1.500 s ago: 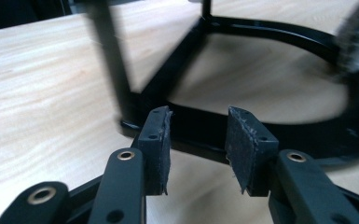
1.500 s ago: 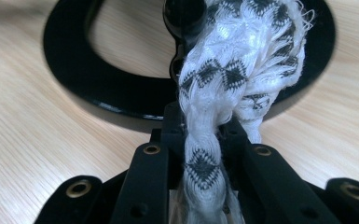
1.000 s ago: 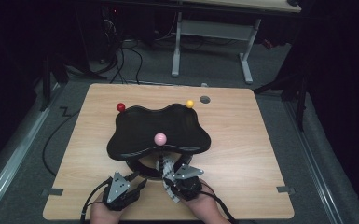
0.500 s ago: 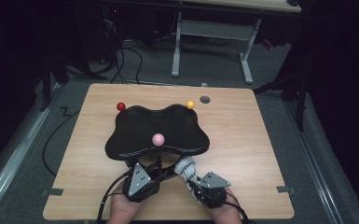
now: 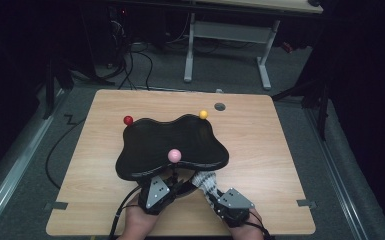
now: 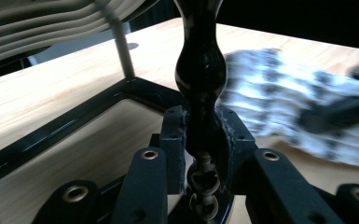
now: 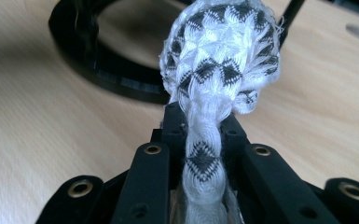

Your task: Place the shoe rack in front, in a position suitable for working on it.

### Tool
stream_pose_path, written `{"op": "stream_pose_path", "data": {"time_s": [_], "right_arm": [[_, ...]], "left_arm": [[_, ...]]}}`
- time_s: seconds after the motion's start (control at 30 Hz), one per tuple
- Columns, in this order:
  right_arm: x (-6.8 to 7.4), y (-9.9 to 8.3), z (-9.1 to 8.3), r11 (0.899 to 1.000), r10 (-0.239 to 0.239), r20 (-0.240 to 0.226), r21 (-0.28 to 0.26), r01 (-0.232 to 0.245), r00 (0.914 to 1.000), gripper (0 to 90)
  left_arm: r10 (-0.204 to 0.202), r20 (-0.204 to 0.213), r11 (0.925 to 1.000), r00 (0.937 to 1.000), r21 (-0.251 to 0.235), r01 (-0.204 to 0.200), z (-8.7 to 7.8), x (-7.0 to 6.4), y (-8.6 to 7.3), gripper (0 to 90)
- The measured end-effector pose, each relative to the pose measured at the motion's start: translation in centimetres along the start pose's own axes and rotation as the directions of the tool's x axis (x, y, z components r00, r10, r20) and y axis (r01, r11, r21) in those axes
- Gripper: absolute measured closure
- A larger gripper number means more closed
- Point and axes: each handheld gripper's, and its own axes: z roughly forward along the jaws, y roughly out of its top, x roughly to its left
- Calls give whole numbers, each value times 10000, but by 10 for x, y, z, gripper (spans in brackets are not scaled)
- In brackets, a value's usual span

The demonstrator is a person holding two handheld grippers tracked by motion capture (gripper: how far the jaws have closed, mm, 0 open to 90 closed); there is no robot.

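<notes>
Black-and-white woven cloth (image 7: 219, 60) clamped between tongs (image 7: 204, 128), black ring base (image 7: 107, 70) behind

A light wooden table (image 5: 280, 150) bears a black stand (image 5: 172, 145) and patterned cloth (image 5: 205, 181).

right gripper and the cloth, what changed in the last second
The right gripper, shut on the patterned cloth, drew back toward the table's near right edge, away from the left gripper. The left gripper stayed clamped on the black post under the black stand. The three balls did not move.
</notes>
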Motion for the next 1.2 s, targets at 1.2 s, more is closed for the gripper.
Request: {"op": "stream_pose_path", "data": {"time_s": [1.2], "right_arm": [[57, 18, 47, 9864, -1619, 272, -253, 1626, 9864, 778]], "left_arm": [[-425, -350, 9991, 9985, -36, 424, -30, 23, -16, 742]]}}
